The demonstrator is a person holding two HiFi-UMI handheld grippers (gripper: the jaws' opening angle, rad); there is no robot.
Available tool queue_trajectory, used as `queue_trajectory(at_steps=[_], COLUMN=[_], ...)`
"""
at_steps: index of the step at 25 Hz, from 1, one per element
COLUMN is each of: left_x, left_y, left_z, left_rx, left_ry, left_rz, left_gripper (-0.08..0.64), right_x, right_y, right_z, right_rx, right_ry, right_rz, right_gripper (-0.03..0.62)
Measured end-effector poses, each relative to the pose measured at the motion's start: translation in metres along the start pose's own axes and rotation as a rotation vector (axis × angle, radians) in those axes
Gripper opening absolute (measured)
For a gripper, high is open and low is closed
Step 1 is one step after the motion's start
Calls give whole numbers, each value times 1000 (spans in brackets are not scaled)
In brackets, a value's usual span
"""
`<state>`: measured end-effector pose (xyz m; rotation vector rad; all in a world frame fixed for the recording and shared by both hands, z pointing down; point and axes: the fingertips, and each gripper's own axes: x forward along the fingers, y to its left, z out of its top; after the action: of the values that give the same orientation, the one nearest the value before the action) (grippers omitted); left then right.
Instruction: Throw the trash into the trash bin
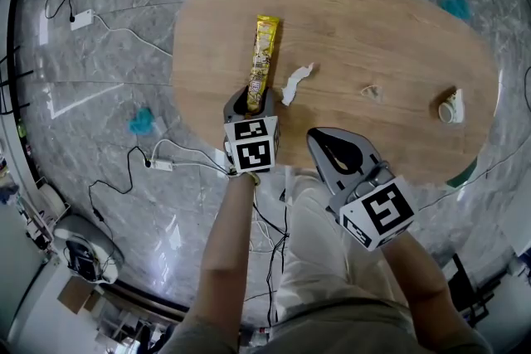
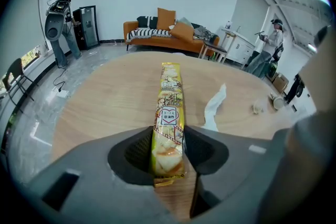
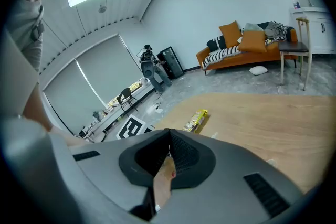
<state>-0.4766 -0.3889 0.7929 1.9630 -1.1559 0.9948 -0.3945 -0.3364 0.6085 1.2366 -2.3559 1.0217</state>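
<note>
Left tool nips near end of long yellow snack packet; right tool closed, empty. Risk: end-only grip slips on lift.

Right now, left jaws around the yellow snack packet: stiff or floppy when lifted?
Probably semi-stiff: the snack packet lies long and straight. Held at one end by the left gripper, the far end may droop. Glossy film could slip.
</note>
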Motion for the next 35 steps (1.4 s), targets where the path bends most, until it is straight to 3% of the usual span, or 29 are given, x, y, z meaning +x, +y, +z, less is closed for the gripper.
queue_trajectory(at_steps=[16, 35], left_x=[-21, -90], left_y=[-3, -33], left_z=[14, 38], left_rx=[-9, -45], left_ry=[-42, -96], left_rz=[-11, -39], left_gripper=[161, 160], right_x=[-5, -49], right_y=[13, 48], right_z=[8, 36], right_rx=[-31, -130], right_ry=[-10, -15], right_rz=[-1, 27], right_gripper=[9, 8])
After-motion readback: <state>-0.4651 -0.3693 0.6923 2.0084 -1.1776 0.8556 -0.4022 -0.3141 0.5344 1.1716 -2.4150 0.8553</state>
